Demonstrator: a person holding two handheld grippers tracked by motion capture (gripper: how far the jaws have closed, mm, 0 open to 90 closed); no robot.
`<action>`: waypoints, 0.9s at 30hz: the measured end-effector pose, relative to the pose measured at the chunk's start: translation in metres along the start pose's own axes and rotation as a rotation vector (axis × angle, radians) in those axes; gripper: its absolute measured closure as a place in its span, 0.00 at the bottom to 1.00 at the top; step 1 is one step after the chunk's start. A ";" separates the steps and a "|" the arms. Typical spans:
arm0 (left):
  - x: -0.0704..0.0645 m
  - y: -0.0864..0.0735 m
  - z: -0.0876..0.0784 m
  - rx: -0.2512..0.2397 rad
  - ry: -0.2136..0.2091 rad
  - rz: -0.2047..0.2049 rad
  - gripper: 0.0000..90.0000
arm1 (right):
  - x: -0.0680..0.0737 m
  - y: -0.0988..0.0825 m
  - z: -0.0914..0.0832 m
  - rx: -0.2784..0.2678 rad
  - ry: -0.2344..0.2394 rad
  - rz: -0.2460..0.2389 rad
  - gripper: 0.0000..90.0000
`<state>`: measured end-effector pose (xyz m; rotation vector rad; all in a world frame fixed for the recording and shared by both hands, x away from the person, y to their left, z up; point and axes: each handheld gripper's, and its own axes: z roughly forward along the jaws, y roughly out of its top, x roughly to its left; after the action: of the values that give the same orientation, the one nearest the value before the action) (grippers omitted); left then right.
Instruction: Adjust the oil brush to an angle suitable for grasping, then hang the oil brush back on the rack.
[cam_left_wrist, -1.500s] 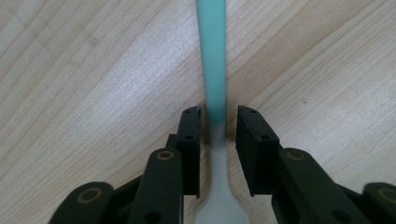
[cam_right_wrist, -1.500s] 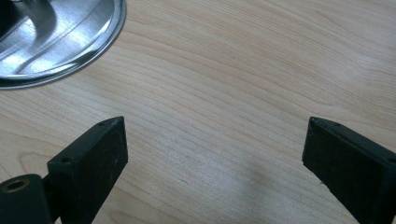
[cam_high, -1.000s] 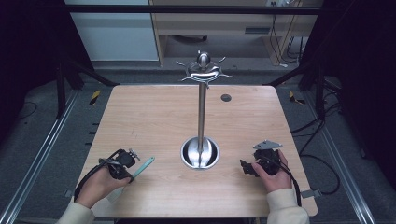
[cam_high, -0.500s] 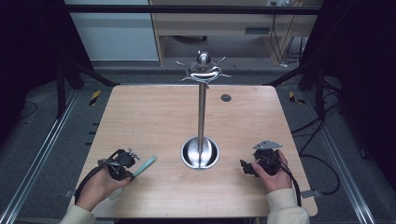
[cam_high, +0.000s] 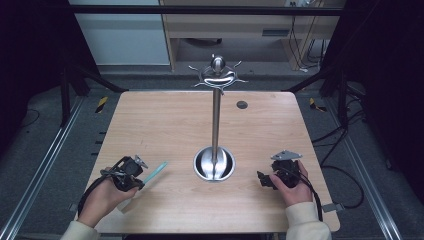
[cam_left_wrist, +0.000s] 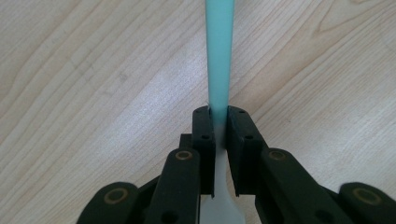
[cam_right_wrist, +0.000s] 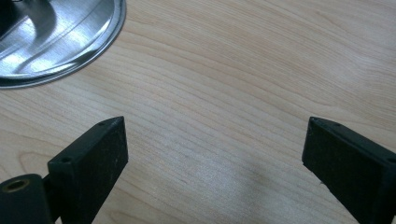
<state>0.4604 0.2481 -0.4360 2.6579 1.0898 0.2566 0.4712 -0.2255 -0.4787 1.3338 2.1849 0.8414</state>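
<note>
The left tongs (cam_left_wrist: 219, 126) are clamped on a pale blue spatula (cam_left_wrist: 218, 56), which lies low over the table (cam_high: 165, 120), left of the metal stand (cam_high: 215, 162) and near its round base. Right of that base, the right tongs (cam_right_wrist: 215, 154) rest with jaws wide apart, nothing between them.
</note>
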 end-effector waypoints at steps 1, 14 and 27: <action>0.000 0.000 -0.001 -0.001 0.000 0.003 0.91 | 0.000 0.000 0.000 0.000 0.000 0.000 0.08; 0.001 0.000 -0.007 -0.022 0.002 0.007 0.91 | 0.000 0.000 0.000 0.000 0.000 0.001 0.08; -0.002 -0.001 -0.029 -0.090 0.015 0.019 0.91 | 0.000 0.000 0.000 0.000 0.002 0.002 0.08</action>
<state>0.4509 0.2518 -0.4090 2.5925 1.0328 0.3223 0.4712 -0.2252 -0.4790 1.3354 2.1856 0.8437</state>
